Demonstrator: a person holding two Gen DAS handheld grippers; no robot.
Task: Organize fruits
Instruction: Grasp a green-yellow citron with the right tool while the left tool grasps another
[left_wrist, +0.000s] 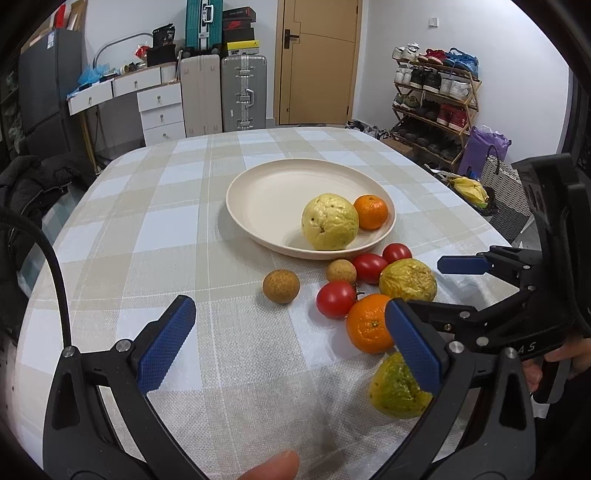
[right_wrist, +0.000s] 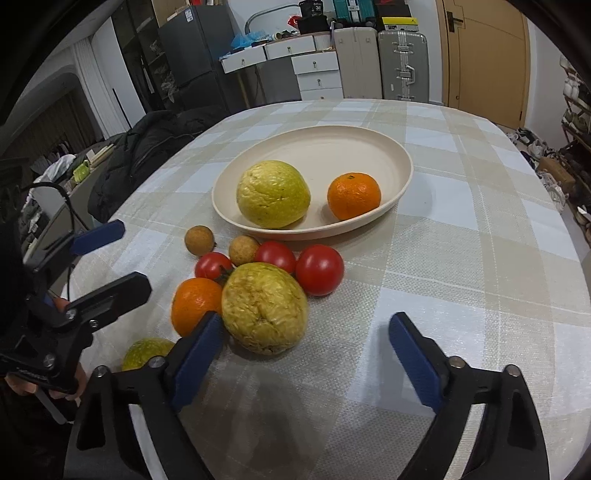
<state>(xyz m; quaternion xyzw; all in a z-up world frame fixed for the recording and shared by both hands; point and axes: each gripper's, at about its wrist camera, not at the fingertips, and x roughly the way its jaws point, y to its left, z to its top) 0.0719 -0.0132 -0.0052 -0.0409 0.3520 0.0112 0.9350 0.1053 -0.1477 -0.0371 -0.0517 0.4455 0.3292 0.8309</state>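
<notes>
A cream plate (left_wrist: 258, 192) (right_wrist: 369, 144) holds a wrinkled yellow fruit (left_wrist: 330, 222) (right_wrist: 273, 194) and an orange (left_wrist: 371, 212) (right_wrist: 354, 195). On the cloth in front lie three tomatoes (left_wrist: 335, 299) (right_wrist: 319, 269), two brown longans (left_wrist: 281, 285) (right_wrist: 199, 240), an orange (left_wrist: 365, 324) (right_wrist: 194, 304), a wrinkled yellow fruit (left_wrist: 408, 280) (right_wrist: 264, 308) and a green-yellow fruit (left_wrist: 397, 387) (right_wrist: 146, 352). My left gripper (left_wrist: 291, 343) is open and empty, left of the pile. My right gripper (right_wrist: 306, 354) is open and empty, its left finger beside the near yellow fruit.
The table (left_wrist: 147, 221) has a beige and white checked cloth. Around it stand suitcases (left_wrist: 242, 92), white drawers (left_wrist: 162, 110), a shoe rack (left_wrist: 436, 103) and a dark jacket on a chair (right_wrist: 147, 147). A bowl of bananas (left_wrist: 471, 190) sits beyond the right edge.
</notes>
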